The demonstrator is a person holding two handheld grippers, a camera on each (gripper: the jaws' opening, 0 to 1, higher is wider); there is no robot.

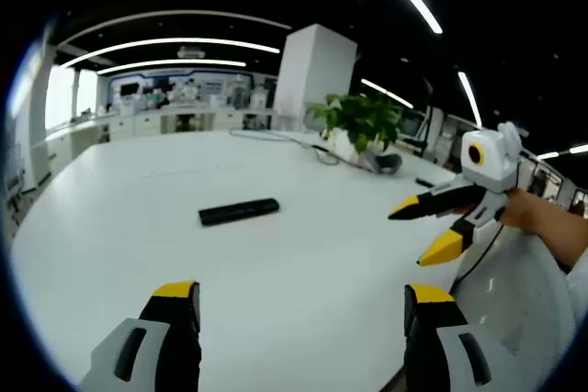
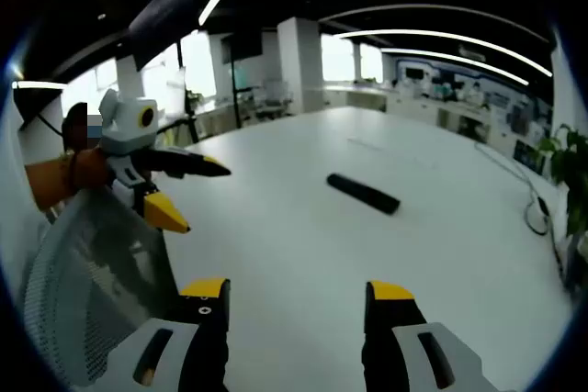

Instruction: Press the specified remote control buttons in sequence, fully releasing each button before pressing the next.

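Yellow-tipped jaws of the left gripper [image 1: 301, 305] rise spread apart over the white table [image 1: 303, 273], holding nothing. Left to right in the left gripper view — black remote control [image 1: 239, 211] lying flat, well ahead of the jaws; potted plant [image 1: 360, 122] behind; right gripper [image 1: 423, 229] in the air, jaws parted. Right gripper view — remote lies right of centre, untouched.
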